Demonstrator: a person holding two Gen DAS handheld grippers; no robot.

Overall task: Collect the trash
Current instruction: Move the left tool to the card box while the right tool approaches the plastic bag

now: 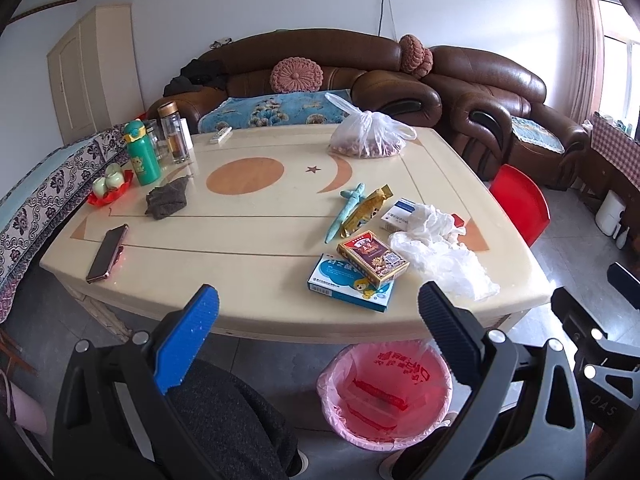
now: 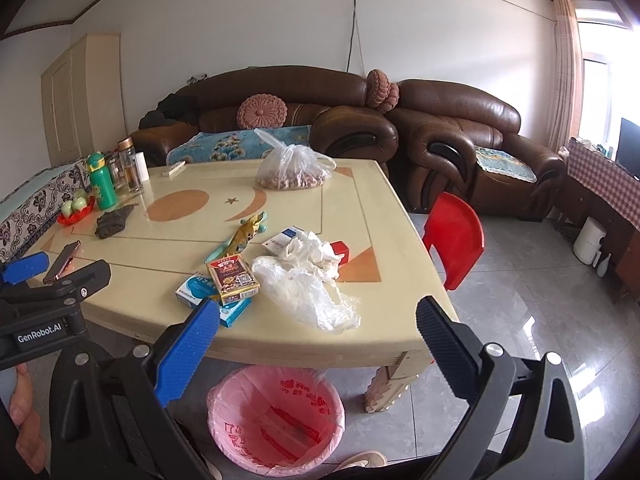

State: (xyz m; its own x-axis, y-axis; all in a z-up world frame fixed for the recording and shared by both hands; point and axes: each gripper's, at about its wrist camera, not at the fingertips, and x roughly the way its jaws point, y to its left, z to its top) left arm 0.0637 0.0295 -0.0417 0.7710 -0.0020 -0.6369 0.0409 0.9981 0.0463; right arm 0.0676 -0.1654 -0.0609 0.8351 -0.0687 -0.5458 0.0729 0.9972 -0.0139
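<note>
On the cream table (image 1: 260, 240) (image 2: 304, 200) near its front right lie a crumpled white tissue (image 1: 434, 220) (image 2: 310, 252), a clear plastic bag (image 1: 452, 264) (image 2: 316, 296), a gold snack wrapper (image 1: 366, 210) (image 2: 246, 234), a red card box (image 1: 372, 256) (image 2: 232, 278) on a blue box (image 1: 352, 288) (image 2: 204, 290), and a white medicine box (image 1: 396, 214). A pink-lined bin (image 1: 384, 392) (image 2: 276, 416) stands on the floor below the front edge. My left gripper (image 1: 318, 312) and right gripper (image 2: 316, 322) are open and empty, held back from the table edge.
A phone (image 1: 108, 252), a dark cloth (image 1: 166, 200), a green bottle (image 1: 140, 152), glass bottles, a red dish with cups and a bag of nuts (image 1: 366, 134) sit on the table. A red chair (image 1: 520, 202) (image 2: 456, 236) stands at the right. Brown sofas are behind.
</note>
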